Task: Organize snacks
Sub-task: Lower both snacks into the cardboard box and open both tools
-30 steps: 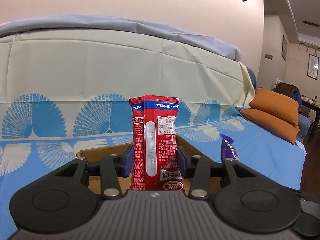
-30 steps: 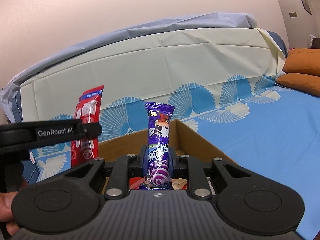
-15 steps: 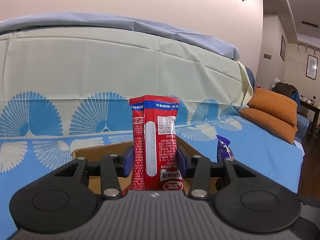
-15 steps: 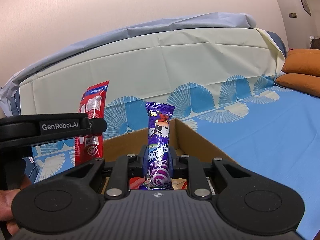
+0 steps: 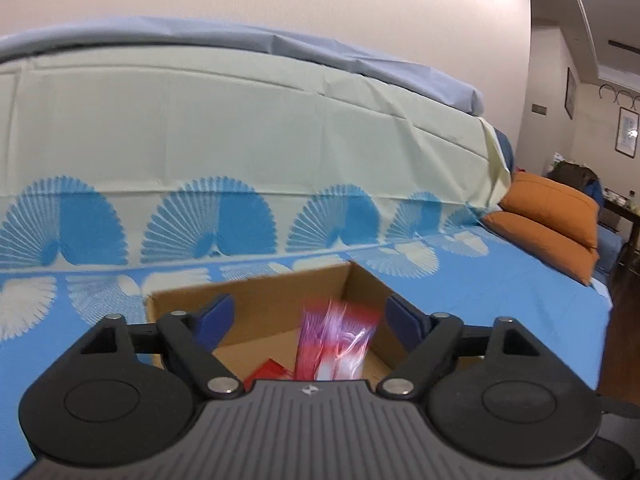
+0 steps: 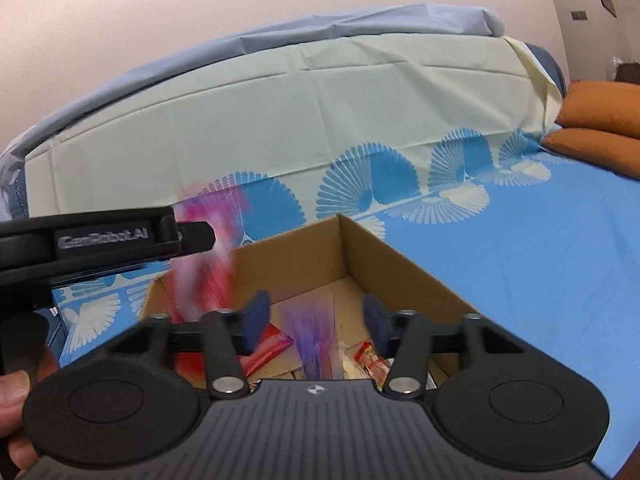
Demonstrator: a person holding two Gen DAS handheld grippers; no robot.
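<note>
We held the left gripper (image 5: 308,322) and the right gripper (image 6: 316,322) above the cardboard box (image 6: 404,264) on the blue sheet (image 6: 540,264). Both sets of jaws were opening, spread clear of their packets and pinching nothing. The red packet (image 5: 338,344) and the purple packet (image 6: 316,340), 2 motion-blurred streaks, hung between the pads over the box interior, where other snacks (image 6: 370,360) lay. We judged that either packet could tumble, strike the box wall or land propped on the contents, because each dropped unguided from above the rim.
</note>
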